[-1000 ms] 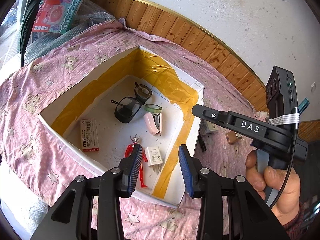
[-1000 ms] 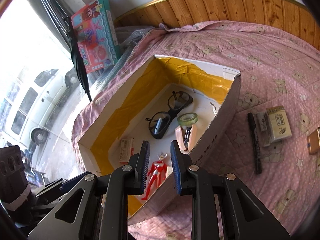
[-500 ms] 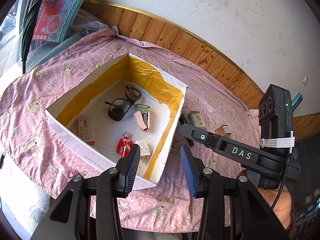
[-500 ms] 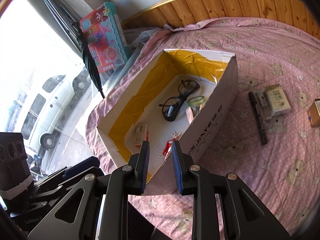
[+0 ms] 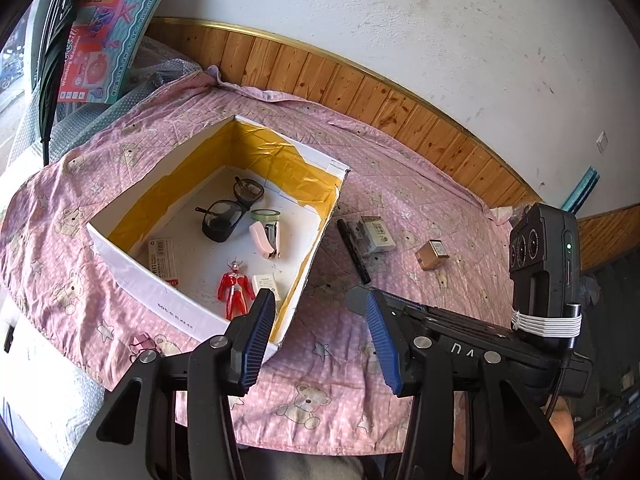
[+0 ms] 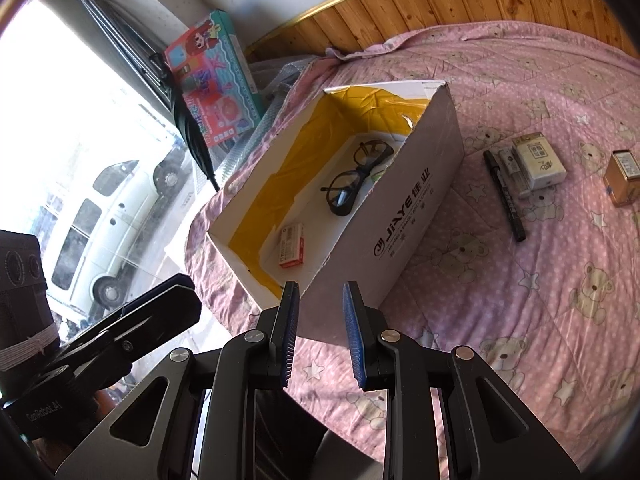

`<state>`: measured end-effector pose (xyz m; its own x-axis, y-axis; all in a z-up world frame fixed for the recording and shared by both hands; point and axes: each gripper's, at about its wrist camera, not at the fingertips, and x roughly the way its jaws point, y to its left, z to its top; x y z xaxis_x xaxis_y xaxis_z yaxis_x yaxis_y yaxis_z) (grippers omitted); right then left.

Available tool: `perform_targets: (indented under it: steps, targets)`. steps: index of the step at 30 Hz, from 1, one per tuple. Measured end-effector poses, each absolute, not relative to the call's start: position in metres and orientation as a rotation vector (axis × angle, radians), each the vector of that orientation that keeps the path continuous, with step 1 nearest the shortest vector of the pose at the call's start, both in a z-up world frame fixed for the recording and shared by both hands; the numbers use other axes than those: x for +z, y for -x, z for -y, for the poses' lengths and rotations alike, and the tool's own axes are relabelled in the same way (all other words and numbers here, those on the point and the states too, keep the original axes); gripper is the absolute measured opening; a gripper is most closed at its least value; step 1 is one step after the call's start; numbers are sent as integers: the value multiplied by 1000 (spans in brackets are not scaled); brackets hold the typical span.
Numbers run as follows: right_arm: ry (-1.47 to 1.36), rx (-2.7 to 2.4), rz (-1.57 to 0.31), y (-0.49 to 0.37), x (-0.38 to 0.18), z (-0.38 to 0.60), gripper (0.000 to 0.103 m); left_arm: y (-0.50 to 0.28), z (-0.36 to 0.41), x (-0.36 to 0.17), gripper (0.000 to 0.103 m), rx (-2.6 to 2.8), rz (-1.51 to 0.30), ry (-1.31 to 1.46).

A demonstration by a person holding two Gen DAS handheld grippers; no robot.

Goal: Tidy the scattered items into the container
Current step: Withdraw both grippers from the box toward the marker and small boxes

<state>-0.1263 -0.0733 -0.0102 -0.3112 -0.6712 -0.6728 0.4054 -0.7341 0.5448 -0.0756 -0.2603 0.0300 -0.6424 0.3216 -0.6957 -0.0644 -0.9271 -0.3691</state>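
Note:
A white cardboard box [image 5: 132, 272] [image 6: 416, 208] lined with yellow tape sits on the pink bear-print cloth. Inside lie black glasses [image 5: 228, 212] [image 6: 352, 184], a tape roll [image 5: 265, 213], a pink stapler [image 5: 264, 236], a red toy figure [image 5: 234, 288], a white plug [image 5: 266, 282] and a small red-and-white packet [image 5: 162, 258] [image 6: 292, 246]. Outside, right of the box, lie a black marker [image 5: 354, 250] [image 6: 504, 196], a white pack [image 5: 376, 232] [image 6: 538, 160] and a small brown box [image 5: 432, 254] [image 6: 622, 178]. My left gripper [image 5: 320, 340] is open and empty above the box's near corner. My right gripper [image 6: 320, 332] is open and empty, near the box's front.
A toy box [image 5: 108, 28] [image 6: 216, 84] and a folded black umbrella [image 5: 50, 60] stand at the far left by a window. Wood panelling [image 5: 360, 92] runs along the wall behind. A pink clip [image 5: 140, 340] lies on the cloth by the table's front edge.
Both grippers have pulled back and away from the box, so it looks smaller and farther. The right gripper has swung toward the box's outer side. Both stay open and empty.

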Motion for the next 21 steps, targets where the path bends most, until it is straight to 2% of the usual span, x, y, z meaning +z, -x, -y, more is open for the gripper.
perform_targets:
  steps: [7,21]
  targets:
    - [-1259,-2091,424,115,-18,46,26,70,238,38,52,2655,337,1180]
    - [-1281,-2112,529,111,-37,-4,26,77,193,33,53,2621,211,1207]
